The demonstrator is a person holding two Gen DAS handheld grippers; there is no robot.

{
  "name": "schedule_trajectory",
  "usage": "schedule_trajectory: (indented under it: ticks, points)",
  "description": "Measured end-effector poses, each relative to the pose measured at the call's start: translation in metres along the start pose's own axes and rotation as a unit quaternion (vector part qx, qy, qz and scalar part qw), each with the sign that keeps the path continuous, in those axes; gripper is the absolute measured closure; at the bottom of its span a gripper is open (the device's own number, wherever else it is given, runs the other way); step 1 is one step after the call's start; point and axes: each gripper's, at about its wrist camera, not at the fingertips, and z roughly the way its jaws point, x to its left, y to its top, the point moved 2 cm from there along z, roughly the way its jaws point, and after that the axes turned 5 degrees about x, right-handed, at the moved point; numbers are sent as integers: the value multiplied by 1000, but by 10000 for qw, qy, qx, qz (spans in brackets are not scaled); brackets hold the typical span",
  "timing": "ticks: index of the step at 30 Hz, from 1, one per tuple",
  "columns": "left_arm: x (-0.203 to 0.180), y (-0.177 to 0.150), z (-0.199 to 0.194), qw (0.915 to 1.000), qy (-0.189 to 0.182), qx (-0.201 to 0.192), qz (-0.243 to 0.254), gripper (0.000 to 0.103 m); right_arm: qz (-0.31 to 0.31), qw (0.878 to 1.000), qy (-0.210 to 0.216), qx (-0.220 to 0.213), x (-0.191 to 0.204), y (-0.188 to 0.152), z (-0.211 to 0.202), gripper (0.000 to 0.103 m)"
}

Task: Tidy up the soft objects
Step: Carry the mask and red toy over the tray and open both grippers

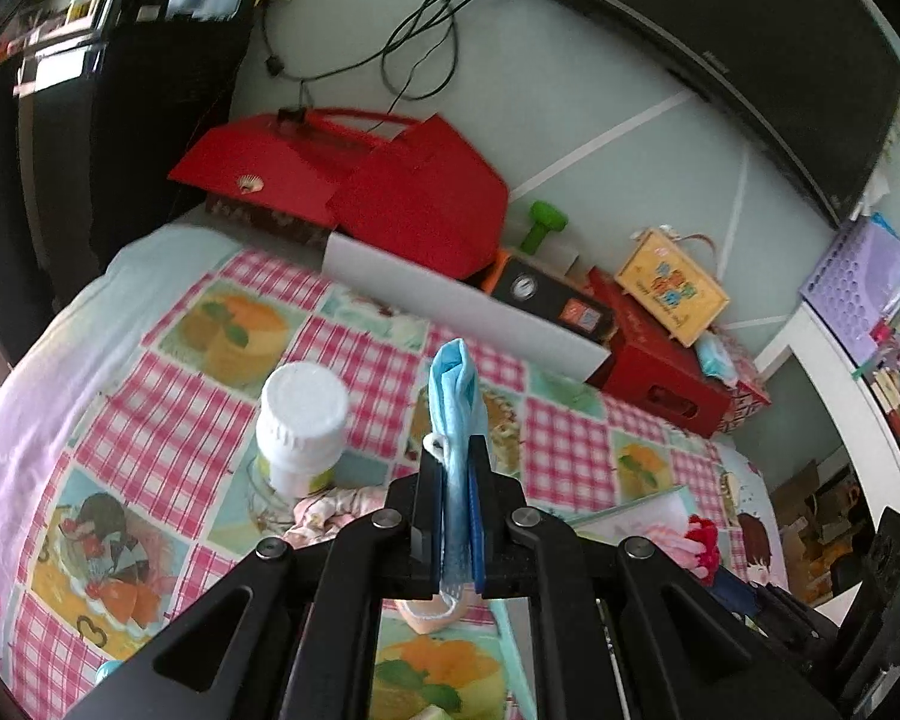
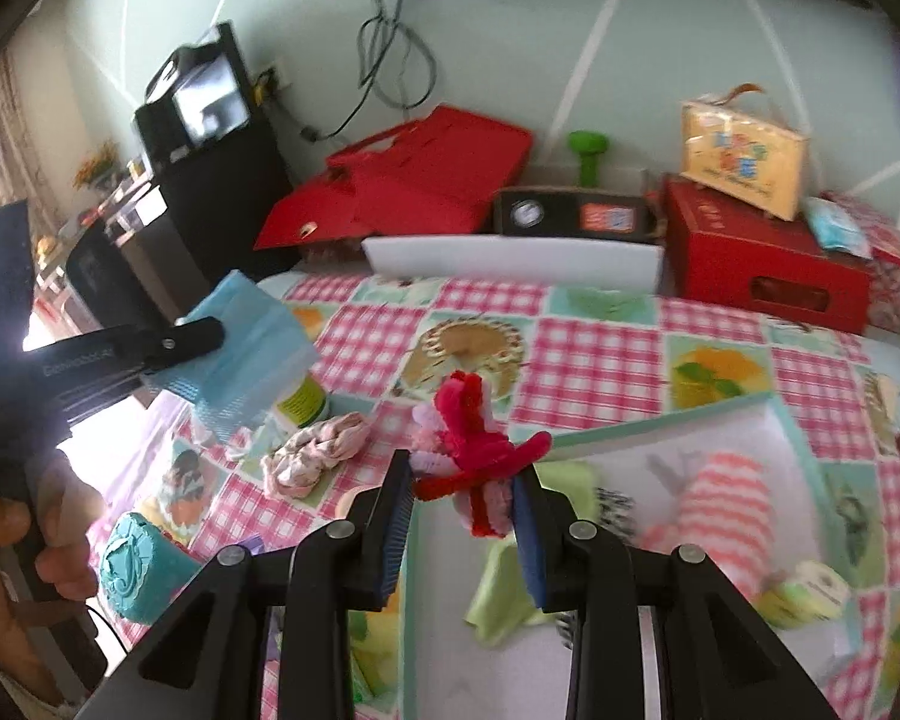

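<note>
From the left wrist, a pink-checked tablecloth (image 1: 168,420) with fruit and cake panels covers the surface, and along its far edge red boxes (image 1: 414,210), a white tray wall (image 1: 462,312) and a black carton (image 1: 552,294) line a pale green wall under a dark screen (image 1: 720,30). The left gripper (image 1: 457,450) is clenched on a folded blue face mask (image 1: 455,384), which stands upright above the cloth; a white-capped bottle (image 1: 303,420) stands just to its left beside a crumpled pink cloth (image 1: 336,510), with bare tablecloth beyond both. From the right wrist, the same cloth runs back to the red boxes (image 2: 438,174) and a black cabinet (image 2: 210,180) at the left. The right gripper (image 2: 463,474) has its jaws spread, a red and pink pipe-cleaner bundle (image 2: 468,438) lying between the tips; whether they grip it I cannot tell. Below lies a teal-rimmed white box (image 2: 774,405) holding a striped sock (image 2: 726,492) and a green cloth (image 2: 504,594). The mask (image 2: 252,354) hangs at the left, well apart from the box
</note>
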Motion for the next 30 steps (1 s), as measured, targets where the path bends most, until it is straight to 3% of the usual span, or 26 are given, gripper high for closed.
schedule_trajectory:
  ticks: [10,15,18,23,30]
  points:
    - [-40,-5,-21,9987,-284,-166,391,96,628,9948,-656,-461,-57,-16,-59,69]
    - [-65,-15,-12,9969,-456,11,645,96,997,9861,-1210,-541,-92,-29,-83,69]
    - [-82,-24,-5,9948,-599,170,801,96,1272,9816,-1306,-560,-113,-37,-94,69]
    - [-107,-41,5,9907,-750,415,1059,96,1660,9734,-1510,-451,-140,-53,-104,69]
    - [-129,-65,21,9849,-915,819,1218,96,1942,9705,-1428,-67,-156,-73,-92,69]
